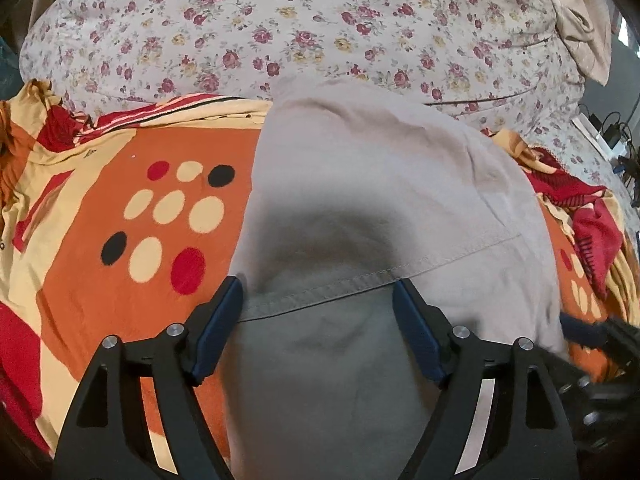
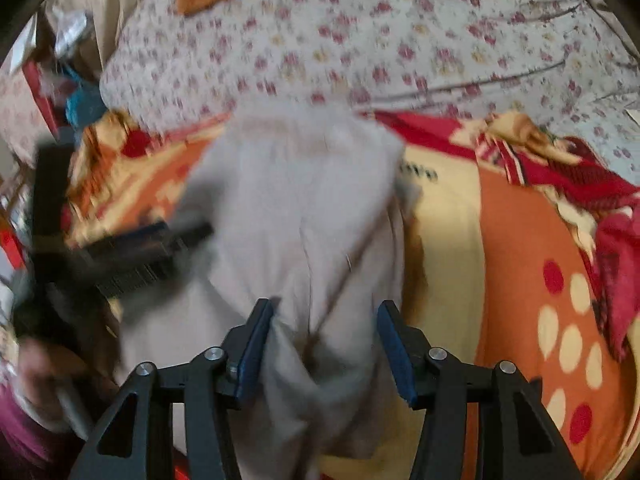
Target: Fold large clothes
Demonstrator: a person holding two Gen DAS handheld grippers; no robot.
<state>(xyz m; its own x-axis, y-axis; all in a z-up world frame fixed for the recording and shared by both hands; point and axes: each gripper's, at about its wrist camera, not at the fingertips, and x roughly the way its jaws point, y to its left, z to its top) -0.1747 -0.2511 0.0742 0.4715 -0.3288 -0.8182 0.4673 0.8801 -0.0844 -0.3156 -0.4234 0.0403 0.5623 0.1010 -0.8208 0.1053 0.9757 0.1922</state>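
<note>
Left gripper (image 1: 318, 296): jaws spread wide over a stitched hem of the grey garment (image 1: 372, 184), pads clear of the cloth, nothing gripped. Probably poised there because the hem gives a firm edge to pinch for the next fold.

Right gripper (image 2: 326, 320): jaws part open, grey cloth bunched between them and lying against the left pad; hard to tell through the blur whether pinched or merely resting, so no firm grip to claim. Seen also at the right edge of the left view, low beside the garment.

Garment: stretched lengthwise away from both grippers, narrow, apparently already folded lengthwise, flat on the orange patterned blanket (image 1: 92, 280). Blanket serving as the folding surface, itself spread over a floral bedsheet (image 1: 280, 20). Beige cloth (image 1: 580, 24) heaped at the sheet's far right corner, well apart. Cables and plugs (image 1: 612, 132) off the bed's right side.
</note>
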